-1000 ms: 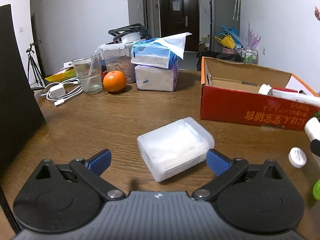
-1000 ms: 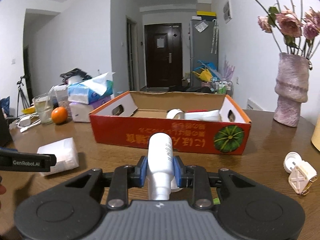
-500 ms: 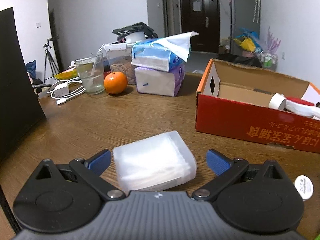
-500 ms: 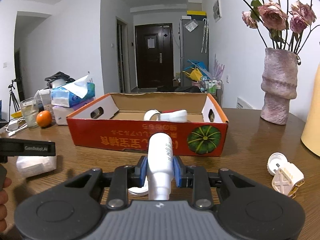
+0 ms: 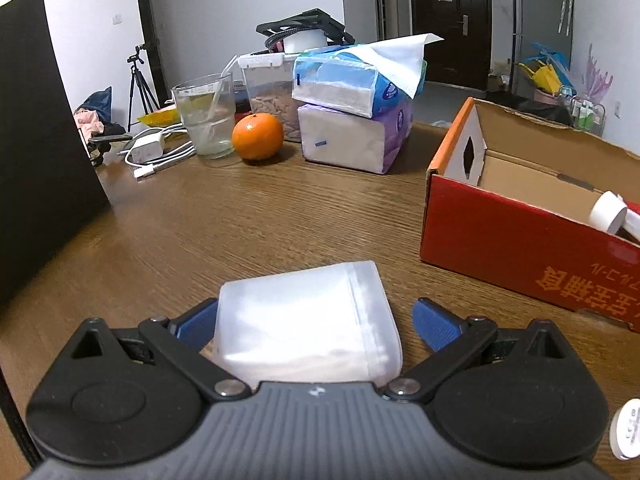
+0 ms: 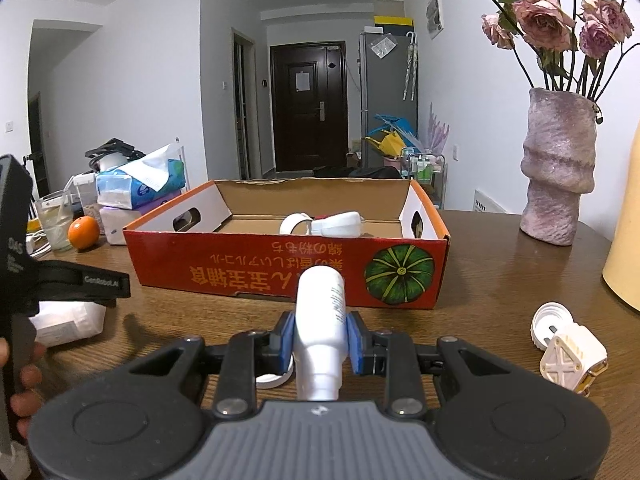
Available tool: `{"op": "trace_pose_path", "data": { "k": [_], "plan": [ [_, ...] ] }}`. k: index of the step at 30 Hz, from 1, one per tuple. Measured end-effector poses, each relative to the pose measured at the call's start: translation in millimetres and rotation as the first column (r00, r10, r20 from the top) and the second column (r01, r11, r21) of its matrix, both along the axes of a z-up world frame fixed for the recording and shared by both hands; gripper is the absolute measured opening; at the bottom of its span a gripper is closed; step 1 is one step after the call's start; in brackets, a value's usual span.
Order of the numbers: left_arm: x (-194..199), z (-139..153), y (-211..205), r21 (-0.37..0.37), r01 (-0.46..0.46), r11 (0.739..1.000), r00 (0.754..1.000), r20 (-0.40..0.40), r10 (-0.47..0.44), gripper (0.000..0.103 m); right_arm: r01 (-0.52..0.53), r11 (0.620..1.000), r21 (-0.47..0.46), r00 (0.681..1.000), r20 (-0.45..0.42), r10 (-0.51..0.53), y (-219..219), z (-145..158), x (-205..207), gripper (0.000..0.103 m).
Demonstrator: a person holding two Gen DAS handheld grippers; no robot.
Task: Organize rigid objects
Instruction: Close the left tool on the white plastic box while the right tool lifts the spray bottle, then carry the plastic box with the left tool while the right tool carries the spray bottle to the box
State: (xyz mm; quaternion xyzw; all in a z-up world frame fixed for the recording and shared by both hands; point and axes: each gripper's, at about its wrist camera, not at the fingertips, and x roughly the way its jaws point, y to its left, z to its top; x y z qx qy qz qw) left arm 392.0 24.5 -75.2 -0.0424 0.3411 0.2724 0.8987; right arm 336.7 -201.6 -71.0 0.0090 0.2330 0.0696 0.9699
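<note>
We've got two items already in the red box (image 6: 288,276); right gripper (image 6: 320,340) clamps the white bottle (image 6: 320,320) just before it, left gripper (image 5: 316,322) spread wide around the translucent case (image 5: 304,320) on the table (image 5: 240,220), ungrasped

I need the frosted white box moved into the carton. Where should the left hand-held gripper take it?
Grip the frosted box across its two side walls, coming from its near end. It lies flat between the open left hand-held gripper, whose blue pads already flank those sides.
</note>
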Motion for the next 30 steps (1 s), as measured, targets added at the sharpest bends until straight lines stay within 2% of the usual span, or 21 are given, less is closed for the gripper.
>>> {"op": "trace_pose_path", "data": {
  "k": [9, 11, 13, 18, 30],
  "plan": [
    [1, -8, 4, -0.012, 0.002, 1.0, 1.0, -0.024, -0.003, 0.101, 0.001, 1.0, 0.0, 1.0, 0.0, -0.001, 0, 0, 0, 0.026],
    [1, -8, 6, -0.024, 0.007, 1.0, 1.0, -0.028, -0.008, 0.091, 0.001, 1.0, 0.0, 1.0, 0.001, -0.001, 0, 0, 0, 0.026],
    [0, -7, 8, -0.03, 0.015, 0.999, 1.0, -0.018, -0.015, 0.086, 0.002, 1.0, 0.0, 1.0, 0.003, -0.002, 0, 0, -1, 0.026],
    [-3, -6, 14, -0.041, 0.034, 0.999, 0.999, -0.01, -0.034, 0.086, 0.002, 1.0, 0.0, 1.0, 0.004, -0.002, 0, 0, -2, 0.026],
    [-28, 6, 20, -0.005, 0.075, 0.997, 0.996, 0.048, -0.075, 0.086, 0.006, 1.0, 0.006, 1.0, 0.022, -0.006, 0, 3, -10, 0.026]
  ]
}}
